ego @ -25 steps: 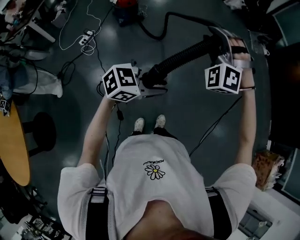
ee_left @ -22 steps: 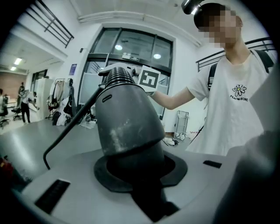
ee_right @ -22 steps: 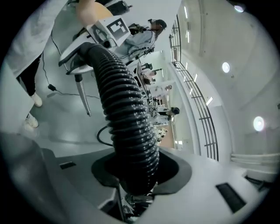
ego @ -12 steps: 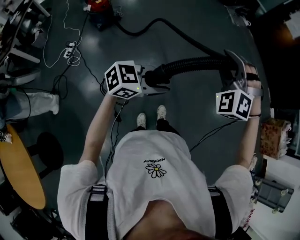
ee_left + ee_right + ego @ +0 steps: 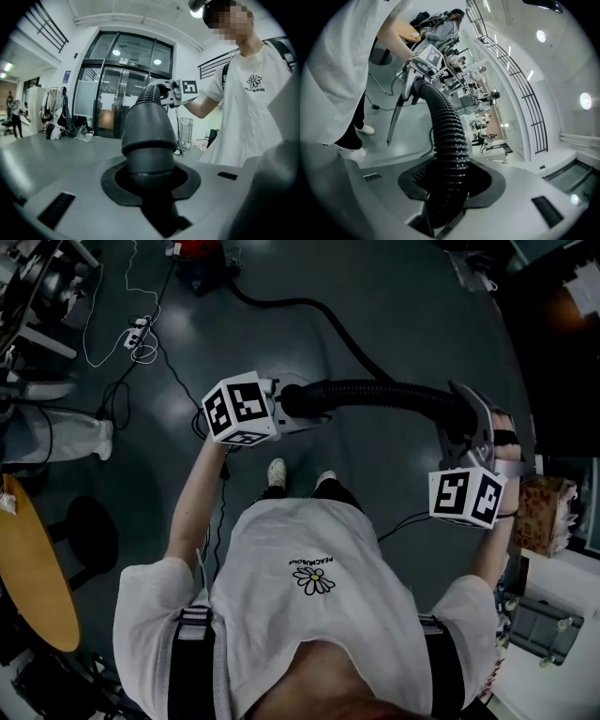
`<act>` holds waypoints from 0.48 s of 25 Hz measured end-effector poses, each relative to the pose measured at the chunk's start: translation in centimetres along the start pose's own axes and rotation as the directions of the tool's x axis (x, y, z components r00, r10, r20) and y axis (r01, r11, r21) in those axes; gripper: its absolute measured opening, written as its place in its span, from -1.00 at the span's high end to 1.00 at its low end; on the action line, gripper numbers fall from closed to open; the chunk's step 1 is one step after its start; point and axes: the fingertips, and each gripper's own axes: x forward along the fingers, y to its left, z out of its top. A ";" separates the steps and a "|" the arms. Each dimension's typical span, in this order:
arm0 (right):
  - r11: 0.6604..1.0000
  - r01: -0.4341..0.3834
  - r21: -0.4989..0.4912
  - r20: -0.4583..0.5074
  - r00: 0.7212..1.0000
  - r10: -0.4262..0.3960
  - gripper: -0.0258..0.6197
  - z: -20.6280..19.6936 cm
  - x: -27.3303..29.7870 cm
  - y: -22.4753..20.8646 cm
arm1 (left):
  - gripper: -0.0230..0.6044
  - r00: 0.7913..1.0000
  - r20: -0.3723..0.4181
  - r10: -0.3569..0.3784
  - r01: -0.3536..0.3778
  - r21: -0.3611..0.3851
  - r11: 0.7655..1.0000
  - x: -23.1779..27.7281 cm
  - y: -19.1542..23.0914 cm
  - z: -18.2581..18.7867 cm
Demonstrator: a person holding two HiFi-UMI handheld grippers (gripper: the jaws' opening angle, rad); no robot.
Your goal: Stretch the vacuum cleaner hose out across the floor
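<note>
The hose (image 5: 384,393) is held in two places: the left gripper (image 5: 286,412), centre-left of the head view, is clenched on its smooth end, and the right gripper (image 5: 462,427), at the right, is clenched round its ribbed length. Between them its long axis runs almost straight across the frame; past the right gripper it trails away to the vacuum cleaner (image 5: 192,251) at upper left, so the right hand is nearer the slack
</note>
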 end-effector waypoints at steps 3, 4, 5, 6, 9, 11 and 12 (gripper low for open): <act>0.999 -0.001 0.037 0.080 0.997 -0.002 0.40 0.1 -0.9 -0.2 | 0.61 0.984 0.055 0.171 -0.174 0.054 0.983 -0.3 0.3 0.9; 0.998 0.002 0.070 0.109 0.994 -0.009 0.40 -0.3 -1.0 -0.4 | 0.61 0.966 0.084 0.244 -0.250 0.073 0.965 -0.5 0.5 1.6; 0.993 0.006 0.114 0.135 0.991 -0.022 0.40 -0.8 -0.9 -0.7 | 0.61 0.944 0.108 0.312 -0.321 0.082 0.944 -0.4 0.5 2.3; 0.986 0.010 0.168 0.157 0.987 -0.037 0.40 -1.5 -0.9 -0.9 | 0.61 0.921 0.122 0.369 -0.380 0.082 0.921 -0.2 0.2 3.0; 0.948 -0.015 0.319 0.205 0.977 -0.053 0.41 -3.9 -0.7 -0.5 | 0.60 0.855 0.131 0.501 -0.515 0.104 0.851 0.5 -1.1 4.6; 0.920 -0.064 0.386 0.230 0.973 -0.029 0.40 -5.3 -0.3 0.5 | 0.53 0.816 0.119 0.566 -0.578 0.146 0.803 0.4 -1.4 5.0; 0.909 -0.084 0.407 0.234 0.972 -0.015 0.40 -5.9 0.1 1.0 | 0.50 0.799 0.099 0.593 -0.601 0.162 0.783 0.3 -1.4 4.8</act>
